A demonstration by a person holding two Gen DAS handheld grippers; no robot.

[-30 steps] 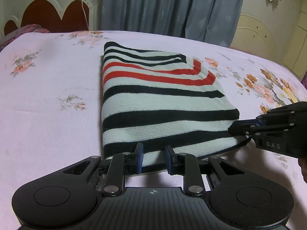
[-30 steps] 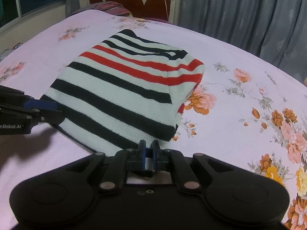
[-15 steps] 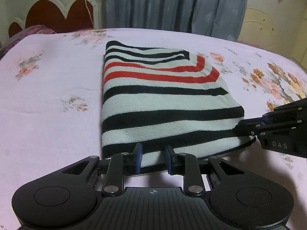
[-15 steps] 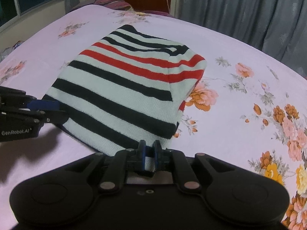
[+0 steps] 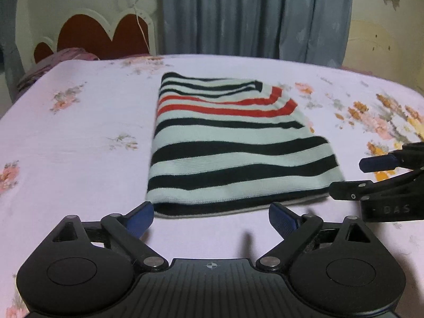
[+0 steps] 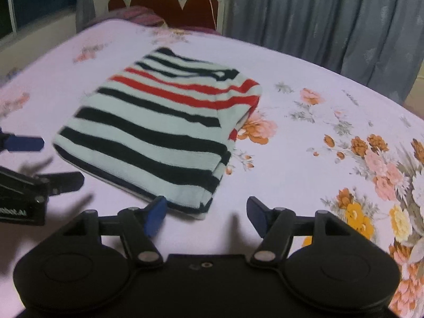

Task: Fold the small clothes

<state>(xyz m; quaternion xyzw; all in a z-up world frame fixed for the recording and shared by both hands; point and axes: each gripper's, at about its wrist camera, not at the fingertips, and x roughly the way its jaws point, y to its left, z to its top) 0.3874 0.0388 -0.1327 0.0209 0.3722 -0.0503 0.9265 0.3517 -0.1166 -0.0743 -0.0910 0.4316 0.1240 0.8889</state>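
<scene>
A folded knit garment (image 5: pixel 233 145) with black, white and red stripes lies flat on the bed; it also shows in the right wrist view (image 6: pixel 164 124). My left gripper (image 5: pixel 212 218) is open and empty, just short of the garment's near folded edge. My right gripper (image 6: pixel 205 213) is open and empty, at the garment's near right corner. The right gripper shows at the right edge of the left wrist view (image 5: pixel 371 175), beside the garment's corner. The left gripper shows at the left edge of the right wrist view (image 6: pixel 39 159).
The bed has a pale pink sheet (image 5: pixel 79 145) with flower prints, denser on the right (image 6: pixel 371 164). A red and white headboard (image 5: pixel 100 37) and a dark pillow (image 5: pixel 61 58) stand at the far left. Grey curtains (image 5: pixel 251 13) hang behind the bed.
Both grippers have let go of the garment's near edge and opened wide. They have pulled back a little, and the garment now lies flat.
</scene>
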